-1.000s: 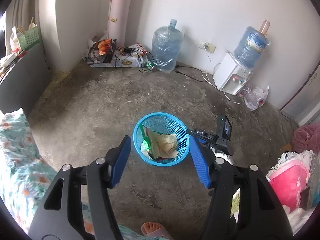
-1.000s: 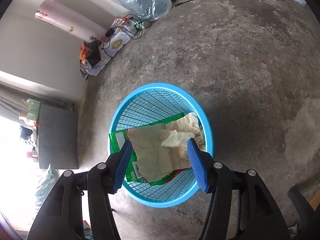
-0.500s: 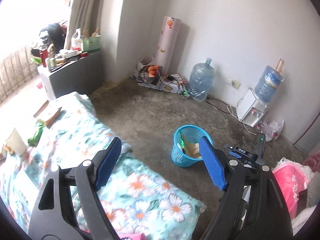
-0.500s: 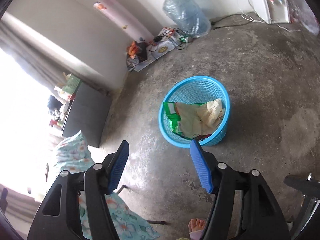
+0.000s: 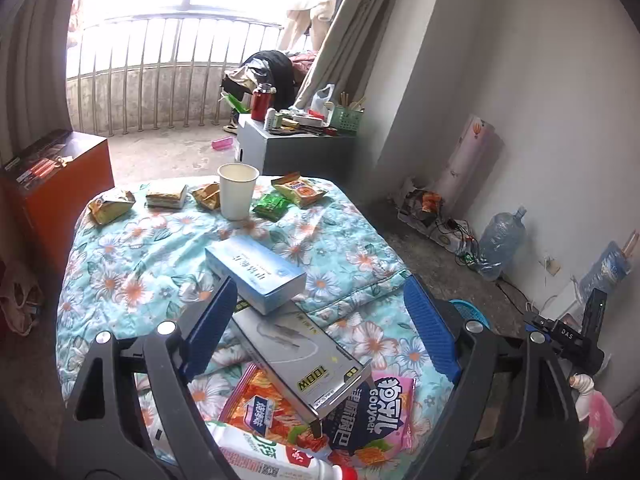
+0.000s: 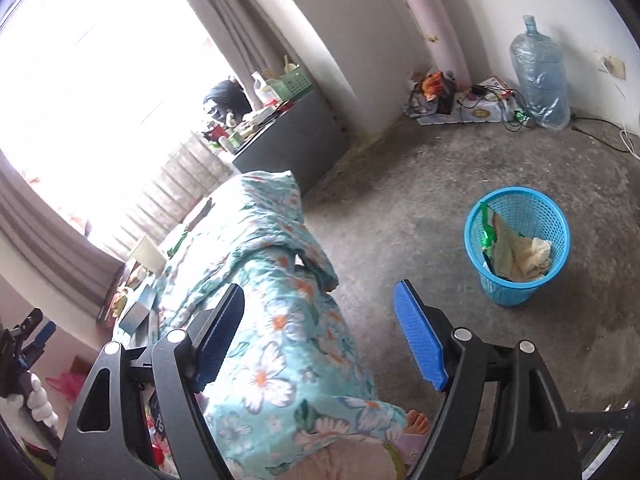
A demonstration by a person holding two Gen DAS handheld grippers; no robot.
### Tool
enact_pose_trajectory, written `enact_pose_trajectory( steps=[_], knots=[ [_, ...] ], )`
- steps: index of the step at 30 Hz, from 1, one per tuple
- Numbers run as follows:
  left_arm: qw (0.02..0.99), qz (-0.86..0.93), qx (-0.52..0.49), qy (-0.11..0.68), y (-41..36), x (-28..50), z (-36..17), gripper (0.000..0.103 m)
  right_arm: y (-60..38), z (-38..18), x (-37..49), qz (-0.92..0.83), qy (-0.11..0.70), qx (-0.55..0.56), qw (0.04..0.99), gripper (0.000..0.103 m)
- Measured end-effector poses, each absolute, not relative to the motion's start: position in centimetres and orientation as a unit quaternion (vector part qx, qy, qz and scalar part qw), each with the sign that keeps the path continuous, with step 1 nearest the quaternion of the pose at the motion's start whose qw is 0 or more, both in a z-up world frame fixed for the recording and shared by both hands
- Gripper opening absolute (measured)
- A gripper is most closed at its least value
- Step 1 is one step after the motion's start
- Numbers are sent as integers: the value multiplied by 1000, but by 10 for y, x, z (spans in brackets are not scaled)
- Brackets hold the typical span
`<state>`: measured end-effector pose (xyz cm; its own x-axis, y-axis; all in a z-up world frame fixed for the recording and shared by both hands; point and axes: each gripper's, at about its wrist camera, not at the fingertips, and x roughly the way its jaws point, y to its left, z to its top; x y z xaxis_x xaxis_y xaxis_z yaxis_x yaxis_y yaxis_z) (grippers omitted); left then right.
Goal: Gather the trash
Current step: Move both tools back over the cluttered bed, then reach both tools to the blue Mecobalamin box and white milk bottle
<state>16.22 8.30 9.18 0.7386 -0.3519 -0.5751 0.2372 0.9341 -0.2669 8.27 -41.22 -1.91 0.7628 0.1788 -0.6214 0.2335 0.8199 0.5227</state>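
Note:
My left gripper hangs over a table under a floral cloth, jaws opening, nothing pressed between the pads. Below it lie a light blue box and a grey box. Nearer me are an orange snack packet, a pink and dark packet and a white bottle. Farther back stand a paper cup and several wrappers. My right gripper is over the cloth's edge, jaws opening and empty. The blue basket holds crumpled paper and a green wrapper.
A water jug, cables and a rolled mat line the far wall. A grey cabinet with clutter stands behind the table, an orange box to its left. A bare foot is on the concrete floor.
Both views have swung up and away from the basket to the cloth-covered table. Both sets of jaws have widened. The basket now sits off to the right on the floor.

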Motion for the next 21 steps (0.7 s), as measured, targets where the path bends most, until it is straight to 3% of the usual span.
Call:
enact_pose_trajectory(
  steps=[10,21],
  knots=[
    [932,-91,-144,320,179,108,72,83,-322,9,89,71,383,259,884,75],
    [917,-71,-184,347,214,94,32,83,-268,12,99,139,415,240,867,75]
  ],
)
